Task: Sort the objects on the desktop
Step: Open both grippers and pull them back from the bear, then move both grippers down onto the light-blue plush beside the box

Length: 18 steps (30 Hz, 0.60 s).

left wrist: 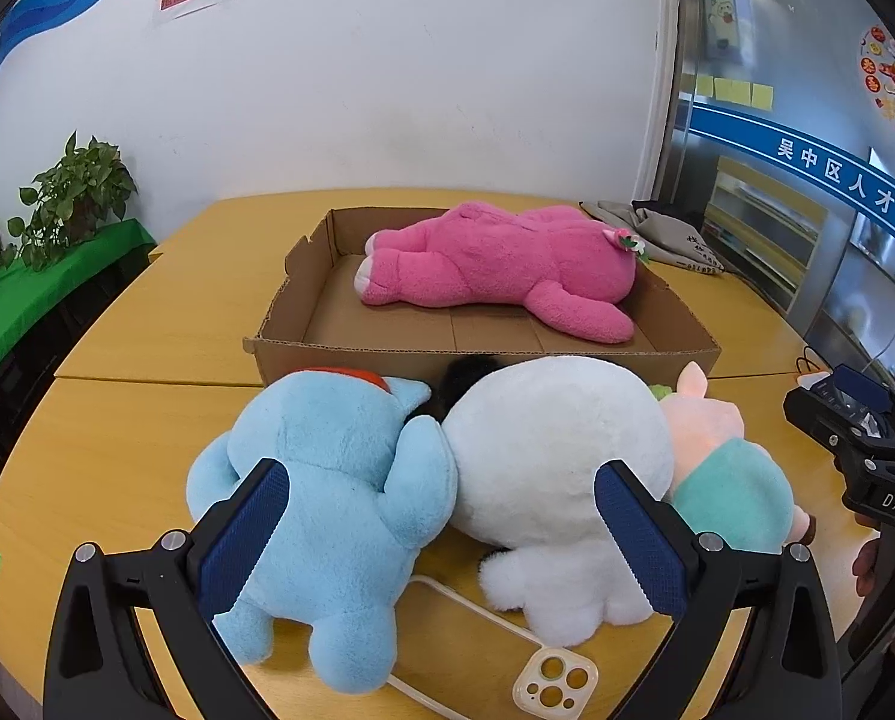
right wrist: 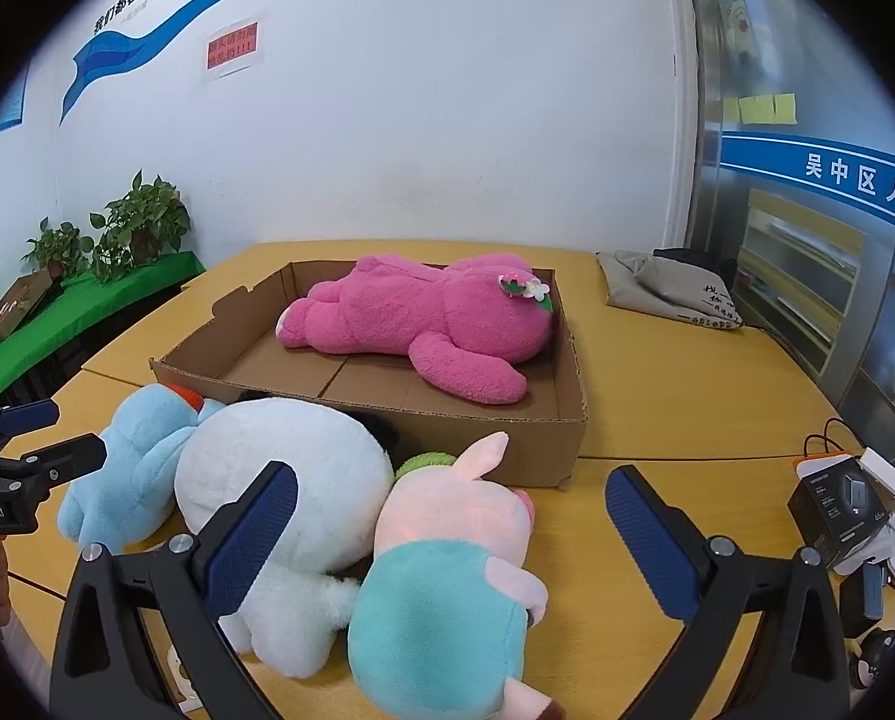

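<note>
Plush toys: three lie side by side on the yellow wooden desk (left wrist: 147,324), just in front of the box.
Blue: light-blue plush toy (left wrist: 327,516), leftmost, touching the white one.
White: round white plush toy (left wrist: 555,450), middle.
Pig: pink plush pig in teal shirt (right wrist: 447,576), rightmost, pressed against white.
Box: shallow brown cardboard box (left wrist: 483,360) holds the magenta plush bear (left wrist: 495,264), lying flat.
Left hand-held gripper (left wrist: 441,534): jaws wide, over blue/white, holding nothing.
Right hand-held gripper (right wrist: 447,540): jaws wide, straddling the pig, not closed on it.
Extra: cream phone case (left wrist: 555,684) on desk near white toy.
</note>
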Available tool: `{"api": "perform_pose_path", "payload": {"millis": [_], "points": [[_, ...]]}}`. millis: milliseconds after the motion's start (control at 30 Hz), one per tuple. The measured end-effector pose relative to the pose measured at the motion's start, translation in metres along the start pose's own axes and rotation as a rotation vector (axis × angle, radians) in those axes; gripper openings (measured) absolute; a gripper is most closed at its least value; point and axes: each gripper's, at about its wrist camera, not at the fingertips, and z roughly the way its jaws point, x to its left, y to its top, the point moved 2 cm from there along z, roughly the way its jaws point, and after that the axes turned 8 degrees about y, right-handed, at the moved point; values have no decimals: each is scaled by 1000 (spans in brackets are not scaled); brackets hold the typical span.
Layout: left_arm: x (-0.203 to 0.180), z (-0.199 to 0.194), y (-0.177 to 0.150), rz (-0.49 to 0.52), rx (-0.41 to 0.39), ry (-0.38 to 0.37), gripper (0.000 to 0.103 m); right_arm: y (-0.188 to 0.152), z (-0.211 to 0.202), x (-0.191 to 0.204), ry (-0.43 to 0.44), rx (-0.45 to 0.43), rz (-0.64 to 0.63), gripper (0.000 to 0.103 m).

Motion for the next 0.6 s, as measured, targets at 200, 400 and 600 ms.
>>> {"api": "perform_pose_path", "payload": {"millis": [200, 400, 600], "points": [[-2, 4, -2, -2, 10, -19, 103, -2, 2, 2, 5, 11, -7, 103], [-2, 6, -3, 4, 13, -33, 103, -1, -1, 1, 0, 6, -7, 103], [6, 6, -3, 0, 14, -45, 103, -1, -1, 3, 1, 9, -10, 103]]}}
